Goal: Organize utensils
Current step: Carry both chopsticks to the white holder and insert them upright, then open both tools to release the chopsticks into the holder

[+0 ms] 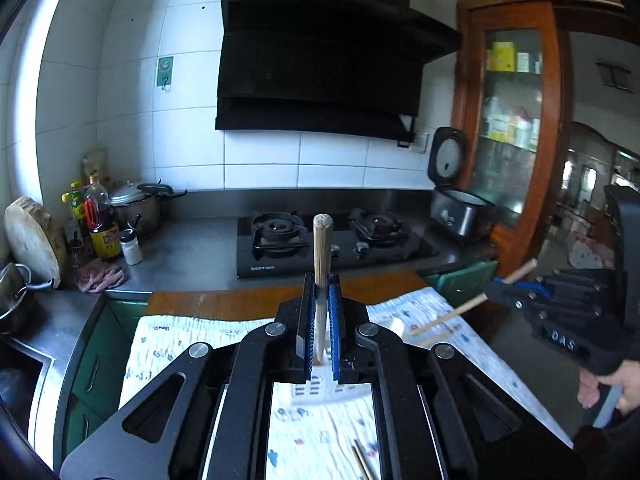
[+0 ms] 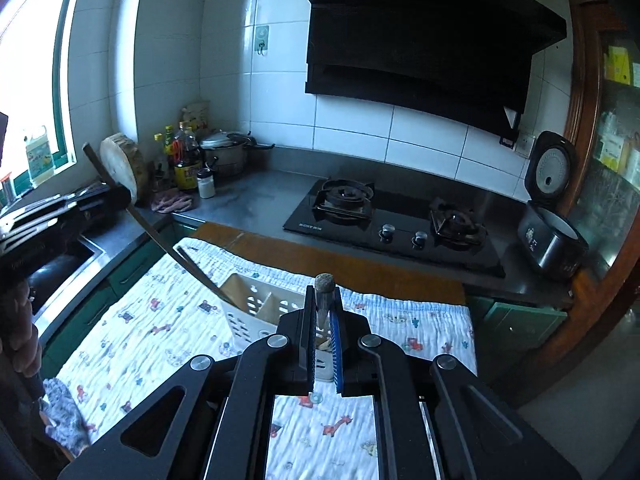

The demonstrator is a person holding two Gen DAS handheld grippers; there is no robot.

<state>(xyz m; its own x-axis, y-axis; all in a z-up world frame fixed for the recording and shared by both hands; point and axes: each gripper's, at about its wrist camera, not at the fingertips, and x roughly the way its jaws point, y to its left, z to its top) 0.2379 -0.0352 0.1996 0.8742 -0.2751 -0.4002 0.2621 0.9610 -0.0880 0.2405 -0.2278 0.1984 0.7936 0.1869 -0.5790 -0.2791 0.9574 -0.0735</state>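
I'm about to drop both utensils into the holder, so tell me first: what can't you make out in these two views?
- Left tool: the working end of its round wooden handle is hidden behind the fingers and blurred.
- Right tool: its dark-tipped stick disappears between the fingers; its type is unclear.
- White perforated plastic utensil holder: its contents are blocked by the right tool in the right wrist view, and blurred in the left.

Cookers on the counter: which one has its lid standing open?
The rice cooker at the right end of the counter, beside the wooden cabinet; its lid is flipped up. The pressure cooker in the left corner, by the bottles, has its lid on.
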